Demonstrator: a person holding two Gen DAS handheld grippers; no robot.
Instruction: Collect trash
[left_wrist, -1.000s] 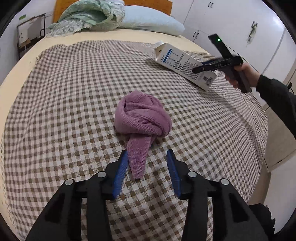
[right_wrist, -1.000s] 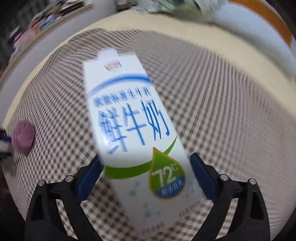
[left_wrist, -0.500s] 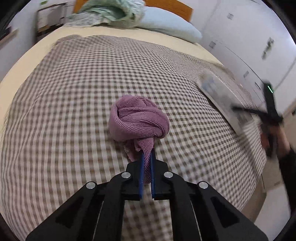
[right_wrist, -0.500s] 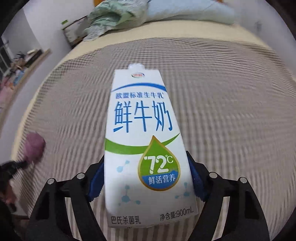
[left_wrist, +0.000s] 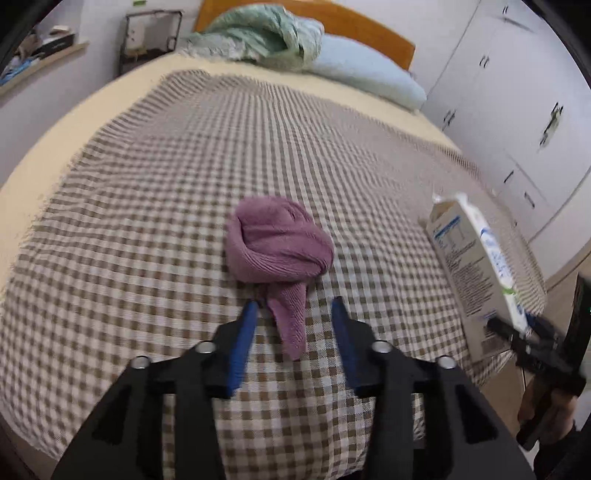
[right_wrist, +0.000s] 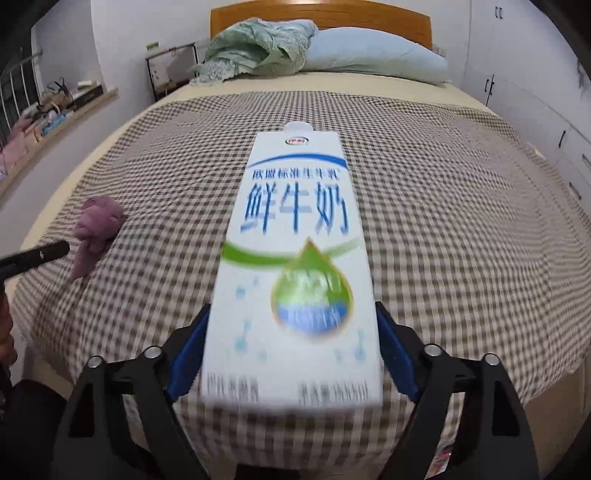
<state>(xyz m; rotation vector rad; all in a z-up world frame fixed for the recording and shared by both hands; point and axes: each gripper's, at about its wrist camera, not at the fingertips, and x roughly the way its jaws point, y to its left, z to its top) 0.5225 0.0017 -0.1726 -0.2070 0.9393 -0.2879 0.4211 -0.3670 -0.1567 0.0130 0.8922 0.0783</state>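
A knotted purple towel (left_wrist: 277, 243) lies on the checked blanket, its tail pointing toward me. My left gripper (left_wrist: 294, 306) is open and its jaws are opening; the tail lies between the blue pads, touching neither. A white milk carton (right_wrist: 295, 258) with blue lettering and a green drop is clamped between the pads of my right gripper (right_wrist: 291, 312), whose jaws are opening slightly. The carton (left_wrist: 472, 273) hangs at the bed's right edge in the left wrist view. The towel (right_wrist: 98, 221) shows far left in the right wrist view, beside a black finger (right_wrist: 37, 254) of the left gripper.
The bed carries a brown-and-white checked blanket (left_wrist: 166, 192), a crumpled green quilt (left_wrist: 258, 33) and a pale blue pillow (left_wrist: 369, 74) by the wooden headboard (right_wrist: 369, 18). White wardrobe doors (left_wrist: 517, 92) stand right. A cluttered shelf (right_wrist: 55, 107) runs along the left wall.
The left gripper shut on the towel's tail, then opened again. The right gripper swung the carton from the bed's far right side to its near right edge.
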